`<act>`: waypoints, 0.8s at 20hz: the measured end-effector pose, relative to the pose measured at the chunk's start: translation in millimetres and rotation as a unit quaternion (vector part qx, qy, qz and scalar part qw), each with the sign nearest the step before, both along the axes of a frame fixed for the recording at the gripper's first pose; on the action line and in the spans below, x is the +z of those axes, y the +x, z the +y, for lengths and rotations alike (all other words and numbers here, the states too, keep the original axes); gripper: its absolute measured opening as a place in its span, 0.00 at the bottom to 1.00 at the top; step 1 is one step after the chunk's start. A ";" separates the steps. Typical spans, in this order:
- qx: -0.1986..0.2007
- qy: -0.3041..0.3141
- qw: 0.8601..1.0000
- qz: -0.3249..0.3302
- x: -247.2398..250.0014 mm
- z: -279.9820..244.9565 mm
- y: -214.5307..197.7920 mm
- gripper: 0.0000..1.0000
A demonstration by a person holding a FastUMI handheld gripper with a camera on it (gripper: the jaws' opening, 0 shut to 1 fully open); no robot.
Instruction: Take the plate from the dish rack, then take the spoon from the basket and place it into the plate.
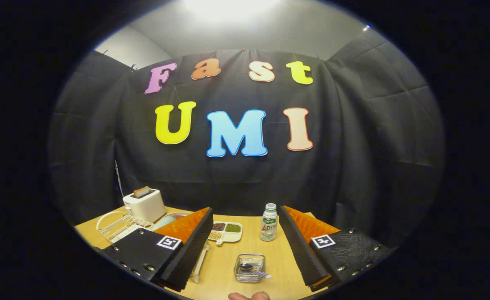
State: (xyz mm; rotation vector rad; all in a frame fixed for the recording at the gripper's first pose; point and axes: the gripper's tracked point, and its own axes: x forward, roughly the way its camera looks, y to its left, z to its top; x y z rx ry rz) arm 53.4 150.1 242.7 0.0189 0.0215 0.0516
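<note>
Looks like nothing's done yet: on the wooden counter [228,266], the white dish rack [118,227] sits left of the wire basket [249,268], with what I take to be the plate [170,218] still at its right end, mostly hidden behind a finger. The gripper [245,246] hangs spread wide and empty, the basket between its fingers. The spoon [251,269] still lies in that basket, so both pickups are left.

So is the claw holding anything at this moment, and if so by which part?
Nothing is held. The claw is open, its fingers wide apart above the table, with the basket and spoon lying between them, untouched.
</note>
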 end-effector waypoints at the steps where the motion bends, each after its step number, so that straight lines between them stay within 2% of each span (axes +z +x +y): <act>1: 0.000 0.002 1.000 0.011 -3.8 2.9 4.7 0.98; 9: 0.020 0.038 0.993 0.108 -20.3 55.0 30.8 0.98; 16: 0.050 0.035 0.977 0.205 -45.2 106.7 48.1 0.99</act>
